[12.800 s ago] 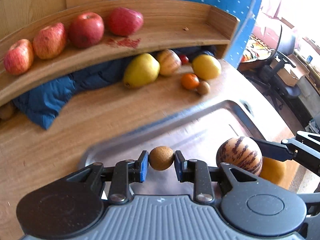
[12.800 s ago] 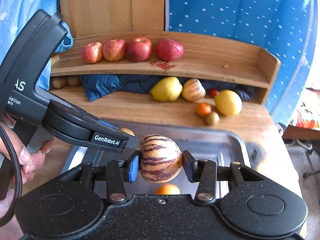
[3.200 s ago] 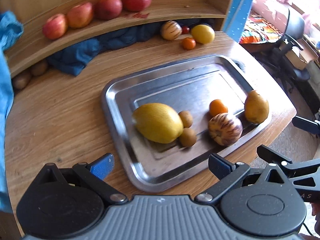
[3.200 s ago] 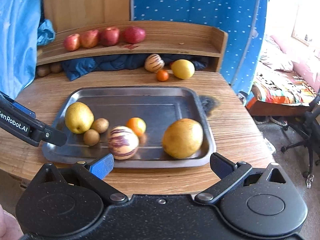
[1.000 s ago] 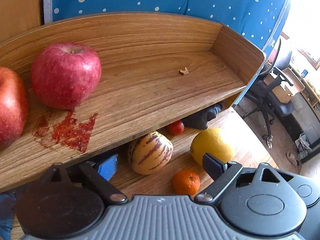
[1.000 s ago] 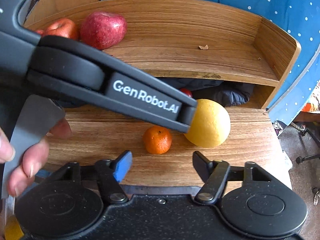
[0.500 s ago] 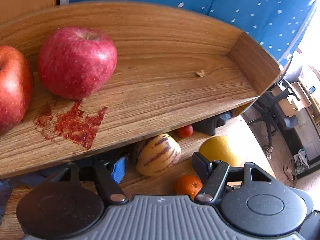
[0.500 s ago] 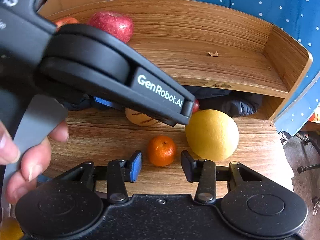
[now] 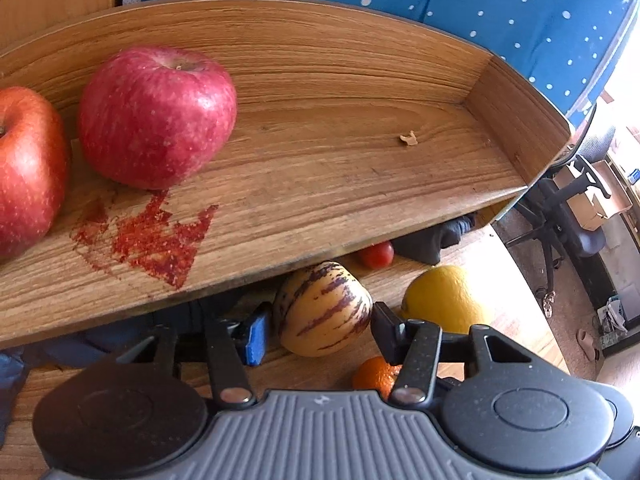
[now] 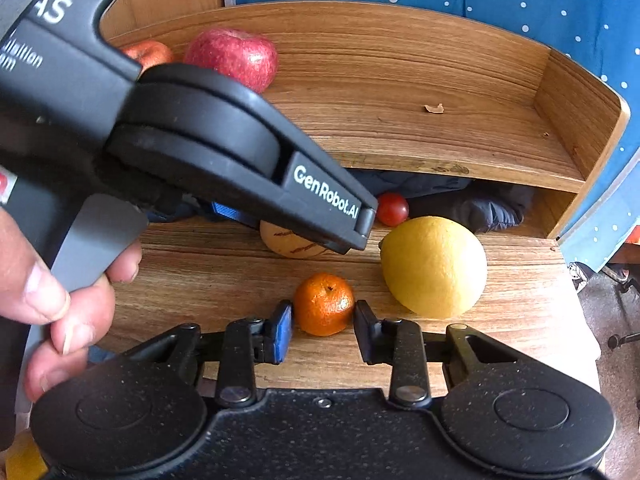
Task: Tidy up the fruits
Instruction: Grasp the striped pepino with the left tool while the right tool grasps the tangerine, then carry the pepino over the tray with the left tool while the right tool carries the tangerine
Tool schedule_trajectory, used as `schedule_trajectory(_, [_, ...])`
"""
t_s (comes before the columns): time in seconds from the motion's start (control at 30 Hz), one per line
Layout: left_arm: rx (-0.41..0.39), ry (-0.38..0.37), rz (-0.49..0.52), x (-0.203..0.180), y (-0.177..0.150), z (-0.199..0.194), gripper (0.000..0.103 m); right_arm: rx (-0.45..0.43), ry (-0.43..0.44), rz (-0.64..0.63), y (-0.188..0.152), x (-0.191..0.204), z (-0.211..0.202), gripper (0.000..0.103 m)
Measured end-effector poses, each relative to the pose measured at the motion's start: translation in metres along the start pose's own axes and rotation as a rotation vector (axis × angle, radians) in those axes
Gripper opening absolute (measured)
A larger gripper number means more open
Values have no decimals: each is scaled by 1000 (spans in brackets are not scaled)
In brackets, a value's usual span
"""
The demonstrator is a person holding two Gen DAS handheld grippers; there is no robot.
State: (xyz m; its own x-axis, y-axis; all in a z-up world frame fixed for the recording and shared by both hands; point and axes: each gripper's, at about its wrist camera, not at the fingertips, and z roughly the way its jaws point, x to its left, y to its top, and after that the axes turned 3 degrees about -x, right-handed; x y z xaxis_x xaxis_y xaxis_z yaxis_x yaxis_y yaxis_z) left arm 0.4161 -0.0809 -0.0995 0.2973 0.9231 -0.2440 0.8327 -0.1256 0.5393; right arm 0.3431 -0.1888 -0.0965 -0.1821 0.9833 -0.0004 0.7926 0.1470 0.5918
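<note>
**Two grippers closing on fruit under a low shelf**

The left gripper (image 9: 318, 330) is pinching a striped pepino melon (image 9: 322, 308) on the wooden table (image 10: 208, 264), jaws narrowed against its sides, right under the shelf (image 9: 320, 168) edge. The right gripper (image 10: 323, 330) is bracketing a mandarin (image 10: 324, 304), pads touching or nearly so. Lifting the melon straight up is risking a knock on the shelf; the round mandarin may be squirting toward the lemon (image 10: 434, 266) beside it.

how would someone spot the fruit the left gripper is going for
Find the wooden shelf; below its front edge, on the table, sits the striped melon between the left gripper fingers. Only it has cream skin with purple streaks.
</note>
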Motion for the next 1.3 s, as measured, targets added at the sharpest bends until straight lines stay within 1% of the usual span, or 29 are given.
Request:
schedule_trajectory(0.47, [-63,14,56,-25,-8,-36,57,-49,13,-6,-15,-4,-30,35])
schedule_trajectory(0.83, [-107,44,67,-44,-29,-72,57,-82,38,-17,-39,-4,-67,35])
schedule_trajectory(1.3, [-98,87,58,-58,-67,-98,57,-80,69,-25,-74,-3,-100,35])
